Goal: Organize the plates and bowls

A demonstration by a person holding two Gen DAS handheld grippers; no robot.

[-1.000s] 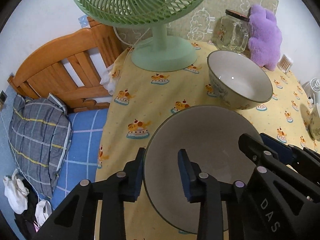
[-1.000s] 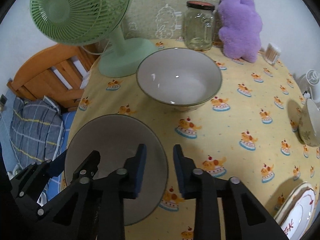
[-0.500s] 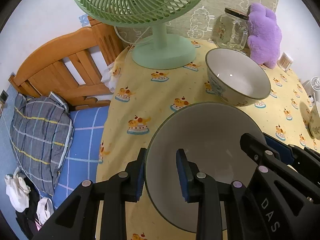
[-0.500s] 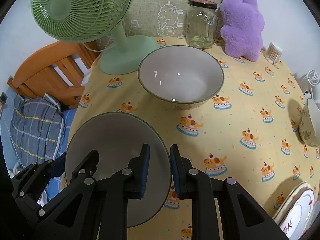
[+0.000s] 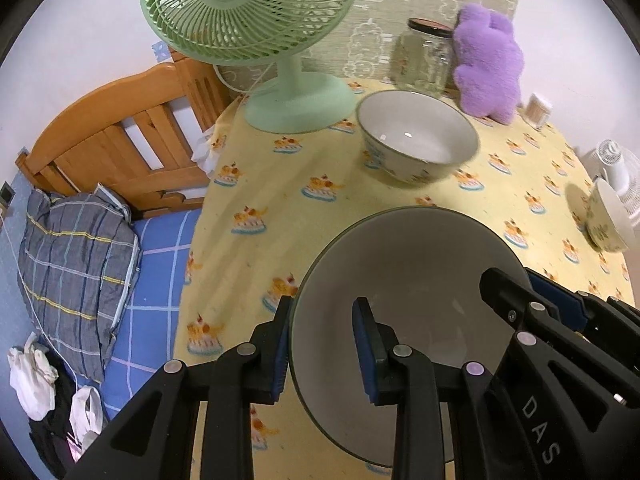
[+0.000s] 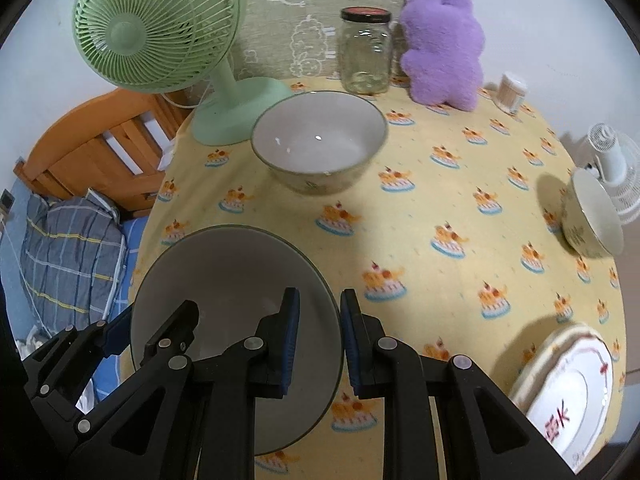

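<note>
A pale green table fan (image 6: 156, 26) stands at the far left corner of the round table under a yellow cake-print tablecloth (image 6: 440, 208). Near the front left edge, a large grey-white ceramic bowl with a dark rim (image 6: 224, 276) is gripped from both sides. The left gripper (image 5: 322, 342) is clamped on its left wall, one blue pad outside and one inside. The right gripper (image 6: 318, 338) is clamped on its right wall in the same way. Behind it, a second large bowl with a patterned outside (image 6: 320, 138) rests on the cloth. A lidded glass jar (image 6: 365, 50) and a purple plush toy (image 6: 442, 42) stand at the back. A small floral bowl (image 6: 592, 216) sits at the right edge, and a white plate with red markings (image 6: 572, 396) lies at the front right.
</note>
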